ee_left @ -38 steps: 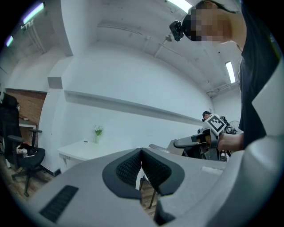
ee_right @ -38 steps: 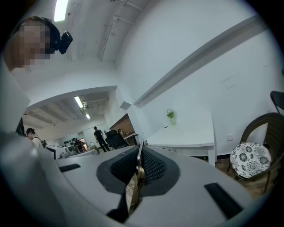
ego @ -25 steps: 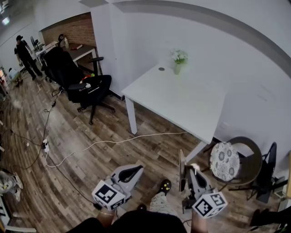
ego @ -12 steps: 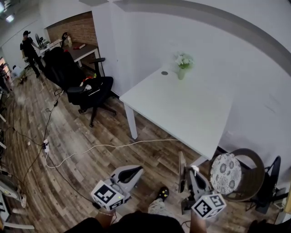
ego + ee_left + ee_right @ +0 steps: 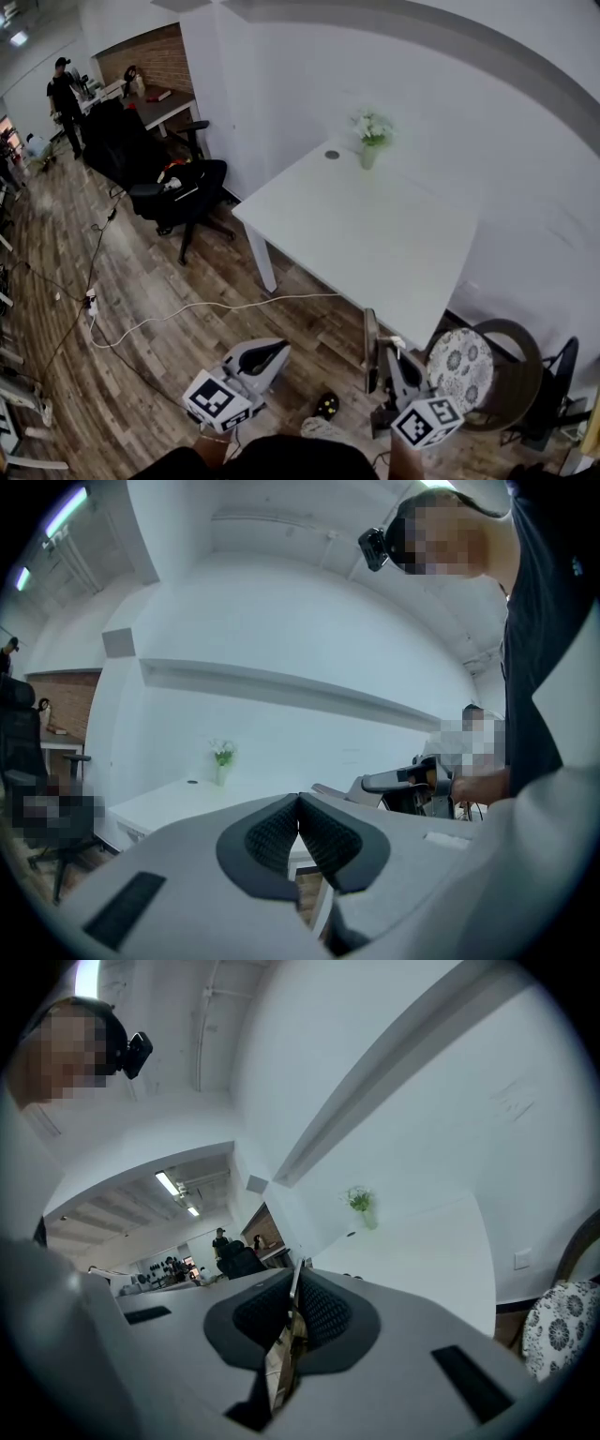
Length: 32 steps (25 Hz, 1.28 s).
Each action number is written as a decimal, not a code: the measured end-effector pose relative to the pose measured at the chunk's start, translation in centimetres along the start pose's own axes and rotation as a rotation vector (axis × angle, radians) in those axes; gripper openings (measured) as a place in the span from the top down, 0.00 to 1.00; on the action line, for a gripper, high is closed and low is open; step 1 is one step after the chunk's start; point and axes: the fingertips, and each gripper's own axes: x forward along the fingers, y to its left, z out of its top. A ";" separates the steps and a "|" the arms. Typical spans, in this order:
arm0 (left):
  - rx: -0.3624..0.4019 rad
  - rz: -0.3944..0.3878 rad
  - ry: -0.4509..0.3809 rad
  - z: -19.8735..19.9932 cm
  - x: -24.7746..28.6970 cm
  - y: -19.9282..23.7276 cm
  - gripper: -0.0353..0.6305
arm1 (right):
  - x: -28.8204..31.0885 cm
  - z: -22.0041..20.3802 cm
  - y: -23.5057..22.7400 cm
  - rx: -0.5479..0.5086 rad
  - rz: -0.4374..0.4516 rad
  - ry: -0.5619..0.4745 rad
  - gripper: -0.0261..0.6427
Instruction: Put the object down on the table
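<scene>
the wooden floor has slid back under you, and the white table now sits nearer and larger in the head view than a second ago. you have been walking up to it, but it is not yet under either gripper. the black office chair stands off to the table's left, and the round patterned seat is just beside your right gripper. that gripper's jaws are pinched narrow on the thin flat object, which stands edge-on between the pads. so the task's thing is in the air, short of the tabletop. your left gripper has its jaws closed together on nothing. the small vase of flowers stands at the far edge. the near part of the top looks bare, so i judge you should close in a little more and then lower the object there.
</scene>
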 end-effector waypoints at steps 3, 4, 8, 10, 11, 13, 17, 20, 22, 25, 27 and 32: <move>0.013 -0.004 0.010 0.3 1.8 0.0 0.95 | 0.6 0.7 -1.4 0.000 0.010 -0.003 0.94; 0.018 -0.005 0.009 0.4 2.5 0.0 0.95 | 0.8 0.9 -1.8 0.001 0.013 -0.005 0.94; 0.028 -0.010 0.013 0.8 4.9 -0.1 0.95 | 1.2 2.0 -3.6 0.006 0.020 -0.019 0.94; 0.034 -0.010 0.014 1.0 6.0 -0.2 0.95 | 1.4 2.6 -4.5 0.005 0.022 -0.024 0.94; 0.038 -0.011 0.016 1.0 6.6 -0.3 0.95 | 1.6 2.9 -5.1 0.006 0.022 -0.025 0.94; 0.049 -0.016 0.019 1.0 7.6 -0.3 0.95 | 1.8 3.3 -6.0 0.008 0.022 -0.027 0.94; 0.059 -0.020 0.013 1.4 8.9 -0.4 0.95 | 2.1 3.9 -7.0 0.010 0.029 -0.031 0.94; 0.048 -0.011 0.029 1.4 9.5 -0.2 0.95 | 2.6 4.3 -7.6 0.017 0.033 -0.035 0.94; 0.051 -0.006 0.030 1.4 9.7 0.0 0.95 | 2.8 4.5 -7.9 0.017 0.032 -0.037 0.94; 0.052 0.007 0.029 1.5 9.9 0.5 0.95 | 3.3 4.8 -8.2 0.021 0.038 -0.043 0.94; 0.053 0.013 0.029 1.4 9.8 0.8 0.95 | 3.7 4.6 -8.2 0.023 0.043 -0.039 0.94; 0.051 0.025 0.027 1.2 10.4 2.5 0.95 | 5.3 4.6 -8.5 0.017 0.044 -0.031 0.94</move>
